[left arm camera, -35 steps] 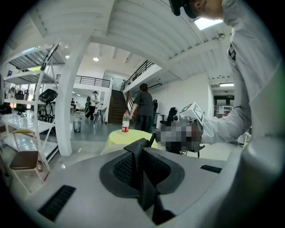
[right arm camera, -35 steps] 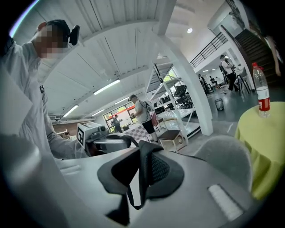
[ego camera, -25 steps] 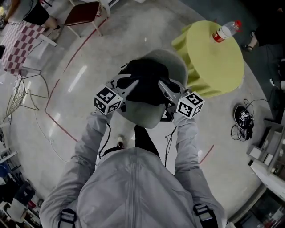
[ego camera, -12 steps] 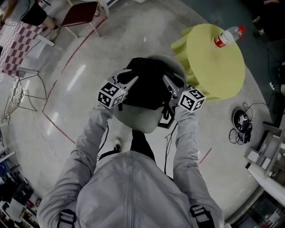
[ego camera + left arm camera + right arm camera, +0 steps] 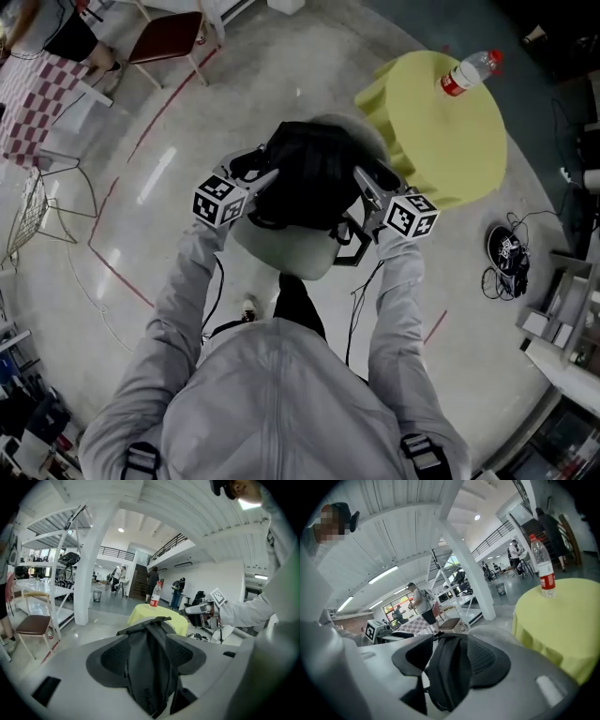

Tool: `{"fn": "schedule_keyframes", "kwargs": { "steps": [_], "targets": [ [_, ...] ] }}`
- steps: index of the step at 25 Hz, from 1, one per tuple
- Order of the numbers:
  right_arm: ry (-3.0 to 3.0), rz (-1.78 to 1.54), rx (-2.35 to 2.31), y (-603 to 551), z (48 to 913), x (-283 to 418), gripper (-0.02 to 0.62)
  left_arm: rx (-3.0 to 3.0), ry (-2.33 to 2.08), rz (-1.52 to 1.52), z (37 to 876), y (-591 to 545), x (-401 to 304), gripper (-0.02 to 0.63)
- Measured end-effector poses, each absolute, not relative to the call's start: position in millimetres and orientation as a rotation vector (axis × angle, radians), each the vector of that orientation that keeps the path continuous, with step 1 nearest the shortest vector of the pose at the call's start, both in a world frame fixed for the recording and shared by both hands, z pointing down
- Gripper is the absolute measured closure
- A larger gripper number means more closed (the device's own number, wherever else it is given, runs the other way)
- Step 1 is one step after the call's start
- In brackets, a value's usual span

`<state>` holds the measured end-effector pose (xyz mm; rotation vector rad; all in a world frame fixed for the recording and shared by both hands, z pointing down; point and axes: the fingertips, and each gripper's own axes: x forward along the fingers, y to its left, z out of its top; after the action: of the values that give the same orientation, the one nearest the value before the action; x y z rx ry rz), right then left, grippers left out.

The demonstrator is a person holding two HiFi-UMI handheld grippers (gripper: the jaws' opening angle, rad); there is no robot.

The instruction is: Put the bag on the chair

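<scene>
A black bag point(image 5: 314, 173) rests on the round grey chair point(image 5: 281, 251) in front of me. My left gripper point(image 5: 265, 180) is at the bag's left side and my right gripper point(image 5: 364, 185) at its right. Both sets of jaws are opening. In the left gripper view a black strap point(image 5: 151, 677) of the bag runs between the parted dark pads point(image 5: 112, 657), which stand off it. The right gripper view shows the same: a strap point(image 5: 446, 672) lies loose between its spread pads point(image 5: 487, 660).
A round table with a yellow cloth point(image 5: 441, 131) stands just right of the chair, a plastic bottle point(image 5: 466, 70) on it. Cables point(image 5: 509, 251) lie on the floor at the right. A red chair point(image 5: 169, 28) and a wire chair point(image 5: 37, 197) stand at the left.
Both grippers have gone from nearly shut on the bag's straps to wide apart. The bag has come down onto the chair seat, and the left gripper has drawn a little outward.
</scene>
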<state>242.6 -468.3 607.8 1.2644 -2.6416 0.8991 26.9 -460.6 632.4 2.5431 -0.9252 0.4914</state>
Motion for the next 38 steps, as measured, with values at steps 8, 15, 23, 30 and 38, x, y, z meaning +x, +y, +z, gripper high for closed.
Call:
{"fn": "schedule_keyframes", "kwargs": {
  "steps": [8,15,23,30,38],
  "targets": [
    [-2.597,0.677,1.433,-412,558,256,0.359,2.599,-0.999,0.411,592,-417,-17,0.356],
    [-2.582,0.510,1.554,-333,496,244,0.370,2.681,-1.069,0.360,545,-359,-46,0.417],
    [-2.536,0.355,1.703,-235,444,218,0.455,2.802,-1.064,0.334,495,-274,-57,0.535],
    [-2.530,0.167,1.704,-165,411,178,0.583,2.889,-1.117,0.354,456,-209,-64,0.598],
    [-2.540,0.050,1.700,-108,384,145,0.584,2.971,-1.124,0.272,415,-155,-64,0.600]
  ]
}}
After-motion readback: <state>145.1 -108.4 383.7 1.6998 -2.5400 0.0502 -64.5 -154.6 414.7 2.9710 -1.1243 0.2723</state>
